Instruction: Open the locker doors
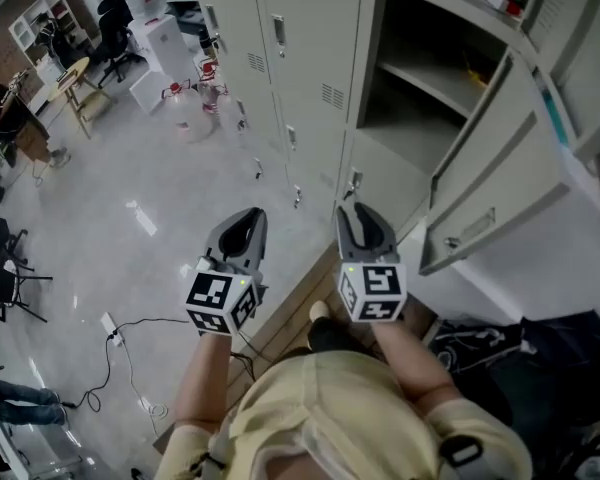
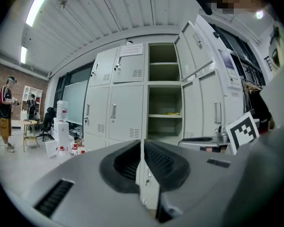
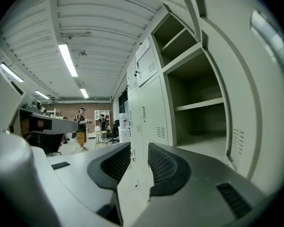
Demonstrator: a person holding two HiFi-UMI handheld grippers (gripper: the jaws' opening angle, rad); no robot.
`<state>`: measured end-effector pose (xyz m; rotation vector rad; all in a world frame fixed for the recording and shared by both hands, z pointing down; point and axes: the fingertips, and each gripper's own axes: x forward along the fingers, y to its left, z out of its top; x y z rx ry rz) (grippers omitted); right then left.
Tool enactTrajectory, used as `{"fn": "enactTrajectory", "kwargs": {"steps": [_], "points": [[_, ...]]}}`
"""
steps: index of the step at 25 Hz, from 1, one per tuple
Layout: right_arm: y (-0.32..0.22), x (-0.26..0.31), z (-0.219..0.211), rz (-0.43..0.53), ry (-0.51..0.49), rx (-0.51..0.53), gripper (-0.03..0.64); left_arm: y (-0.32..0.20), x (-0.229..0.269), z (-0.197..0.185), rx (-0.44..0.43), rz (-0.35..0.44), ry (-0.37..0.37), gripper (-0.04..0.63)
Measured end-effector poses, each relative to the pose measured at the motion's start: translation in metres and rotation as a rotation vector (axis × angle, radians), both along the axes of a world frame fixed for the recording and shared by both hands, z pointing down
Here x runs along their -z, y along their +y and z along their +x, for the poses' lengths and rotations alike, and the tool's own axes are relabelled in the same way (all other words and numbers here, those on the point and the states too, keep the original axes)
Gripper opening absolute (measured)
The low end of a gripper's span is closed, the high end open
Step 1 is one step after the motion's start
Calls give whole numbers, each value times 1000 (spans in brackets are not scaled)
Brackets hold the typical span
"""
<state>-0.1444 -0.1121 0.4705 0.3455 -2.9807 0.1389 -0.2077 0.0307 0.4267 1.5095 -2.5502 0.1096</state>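
Since the pads are hard to judge from above, each gripper's own view is relied on: the left gripper (image 2: 142,148) is closed to a slit and the right gripper (image 3: 138,150) is parted, both empty. One locker door (image 1: 495,173) stands open just beside the right gripper, while the neighbouring doors (image 1: 305,58) are shut. A distant person (image 2: 5,112) is caught only in the gripper views.

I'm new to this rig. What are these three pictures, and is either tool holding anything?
There is no robot arm here. A person holds a two-jaw gripper in each hand. The head view looks down from the person's head at the left gripper and the right gripper. The other two views come from cameras riding on the grippers and looking along their jaws. Ahead are grey lockers. One open door shows bare shelves, and the neighbouring doors are closed. The left jaws are together and the right jaws slightly apart. Neither holds anything.
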Motion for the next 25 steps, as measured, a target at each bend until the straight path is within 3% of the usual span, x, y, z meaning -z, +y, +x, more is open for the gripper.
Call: {"fn": "enactTrajectory", "kwargs": {"steps": [5,12,25], "points": [[-31,-43,-54,11,-14,-23,114,-26,-41,-50,-2,26,7,8],[-66,-93,-80,-7,75,-68,113,-55,-85,-92,-21,29,69,8],[-105,-163,-118,-72,166,-148,114,-97,-144,-127,-57,-24,136,7]]}}
